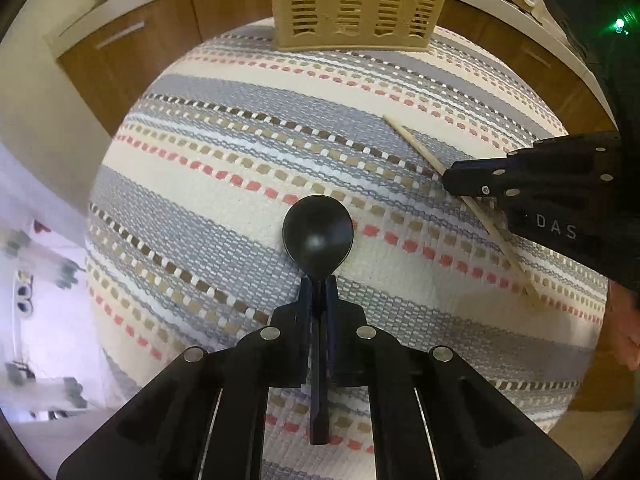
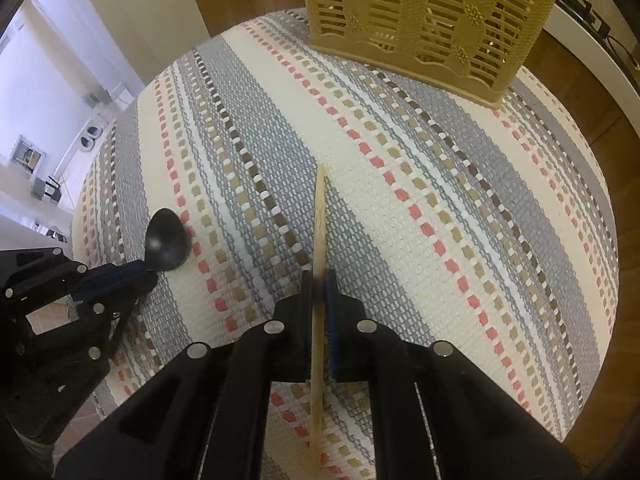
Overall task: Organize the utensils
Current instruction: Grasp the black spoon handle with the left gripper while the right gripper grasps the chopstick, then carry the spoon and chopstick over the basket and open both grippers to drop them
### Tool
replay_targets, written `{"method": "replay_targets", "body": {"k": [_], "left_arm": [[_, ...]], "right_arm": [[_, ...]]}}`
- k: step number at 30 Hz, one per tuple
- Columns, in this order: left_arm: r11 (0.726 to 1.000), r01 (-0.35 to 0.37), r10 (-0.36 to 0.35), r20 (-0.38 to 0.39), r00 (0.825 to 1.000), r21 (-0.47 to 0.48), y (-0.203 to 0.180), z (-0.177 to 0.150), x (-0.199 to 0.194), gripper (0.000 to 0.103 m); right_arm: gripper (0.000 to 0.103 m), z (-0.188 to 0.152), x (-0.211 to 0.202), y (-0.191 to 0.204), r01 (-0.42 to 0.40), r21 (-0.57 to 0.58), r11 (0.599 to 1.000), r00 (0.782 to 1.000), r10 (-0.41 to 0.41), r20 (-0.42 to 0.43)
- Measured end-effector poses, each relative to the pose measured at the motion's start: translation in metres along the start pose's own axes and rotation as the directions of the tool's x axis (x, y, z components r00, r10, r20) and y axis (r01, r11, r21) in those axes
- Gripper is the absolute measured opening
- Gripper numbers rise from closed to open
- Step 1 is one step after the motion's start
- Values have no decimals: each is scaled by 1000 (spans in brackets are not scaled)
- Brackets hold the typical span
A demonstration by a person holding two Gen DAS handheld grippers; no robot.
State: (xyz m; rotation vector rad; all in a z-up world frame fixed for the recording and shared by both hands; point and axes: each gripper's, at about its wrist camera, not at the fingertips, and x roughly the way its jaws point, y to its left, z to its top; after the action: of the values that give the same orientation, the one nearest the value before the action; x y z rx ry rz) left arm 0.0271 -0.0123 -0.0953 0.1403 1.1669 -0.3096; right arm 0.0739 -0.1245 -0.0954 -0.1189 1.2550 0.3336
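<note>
Presently both tools are loaded: the left gripper [image 1: 318,300] has its fingers clamped on the handle of a black plastic spoon [image 1: 318,232], and the right gripper [image 2: 319,292] pinches a thin, pale wooden chopstick [image 2: 319,216] near its middle. The chopstick could pivot or slip in so narrow a grip, or snag a slot of the beige slatted plastic utensil basket [image 2: 424,28]. Everything sits over a striped woven cloth [image 2: 440,208] on the counter, with wooden cabinets [image 1: 132,44] behind.
</note>
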Motion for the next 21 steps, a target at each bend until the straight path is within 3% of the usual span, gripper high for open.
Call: {"method": "replay_targets", "body": {"k": [4, 6, 10, 13, 14, 15, 16, 17, 21], "left_arm": [[997, 48, -43, 95, 995, -57, 6, 4, -15, 4], [991, 104, -87, 175, 981, -88, 12, 11, -30, 4], [982, 149, -111, 287, 951, -113, 17, 28, -53, 4], [972, 202, -139, 396, 908, -121, 19, 45, -75, 4], [967, 227, -152, 447, 882, -119, 20, 54, -85, 4], [965, 234, -155, 470, 869, -115, 20, 60, -90, 4], [962, 251, -161, 518, 840, -108, 19, 71, -99, 4], [960, 261, -166, 541, 825, -104, 20, 77, -103, 4], [950, 303, -180, 674, 717, -70, 19, 113, -128, 4]], "right_arm": [[4, -5, -19, -7, -57, 12, 998, 995, 56, 84], [4, -6, -31, -11, -76, 12, 997, 989, 74, 130], [4, -3, -64, -23, -105, 12, 994, 965, 99, 244], [4, 5, -86, -29, -146, 21, 989, 935, 131, 330], [4, 6, -98, -34, -150, 22, 989, 918, 130, 375], [4, 10, -108, -38, -147, 25, 989, 901, 123, 415], [4, 12, -116, -41, -147, 28, 989, 888, 119, 444], [4, 17, -126, -45, -150, 32, 988, 866, 115, 487], [4, 38, -161, -65, -148, 49, 988, 773, 85, 629]]}}
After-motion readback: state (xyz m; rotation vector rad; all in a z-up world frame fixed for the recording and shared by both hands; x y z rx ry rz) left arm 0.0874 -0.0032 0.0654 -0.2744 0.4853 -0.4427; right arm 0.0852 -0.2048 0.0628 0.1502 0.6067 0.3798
